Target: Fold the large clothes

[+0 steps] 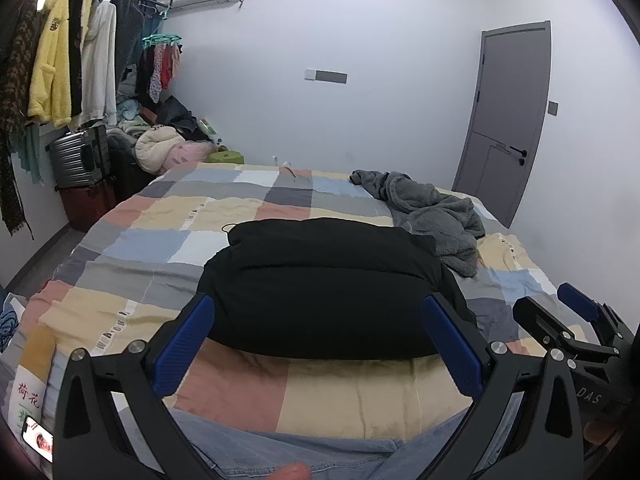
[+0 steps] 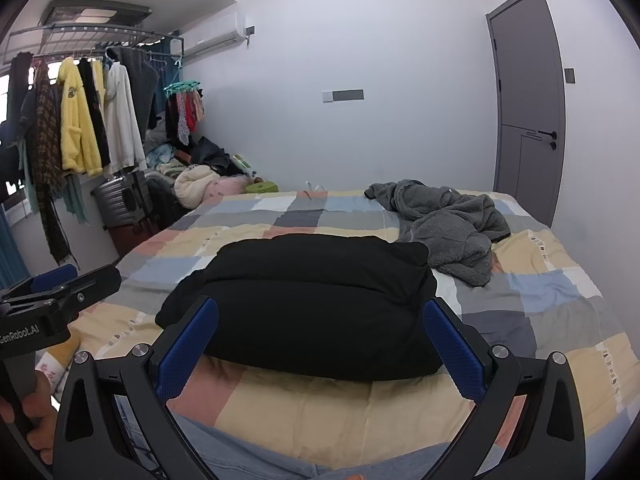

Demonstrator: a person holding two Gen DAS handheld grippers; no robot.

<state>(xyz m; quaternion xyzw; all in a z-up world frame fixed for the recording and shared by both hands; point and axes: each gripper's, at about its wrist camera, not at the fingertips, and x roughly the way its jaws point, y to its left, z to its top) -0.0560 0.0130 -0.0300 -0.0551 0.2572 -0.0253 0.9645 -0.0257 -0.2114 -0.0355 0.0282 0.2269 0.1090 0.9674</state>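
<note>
A black puffy garment [image 1: 320, 280] lies folded into a thick bundle on the checked bedspread [image 1: 168, 216], also in the right wrist view [image 2: 304, 304]. A grey fleece garment [image 1: 436, 216] lies crumpled behind it to the right [image 2: 452, 220]. My left gripper [image 1: 320, 328] is open and empty, held just in front of the black bundle. My right gripper [image 2: 320, 332] is open and empty too, also in front of the bundle. The right gripper shows at the right of the left wrist view [image 1: 560, 312]; the left gripper shows at the left of the right wrist view [image 2: 60, 284].
A clothes rail with hanging coats [image 1: 72, 52] and suitcases [image 1: 80, 160] stand left of the bed, with a heap of laundry [image 1: 160, 144]. A grey door [image 1: 508, 120] is at the back right. My denim-clad legs [image 1: 280, 452] are at the near edge.
</note>
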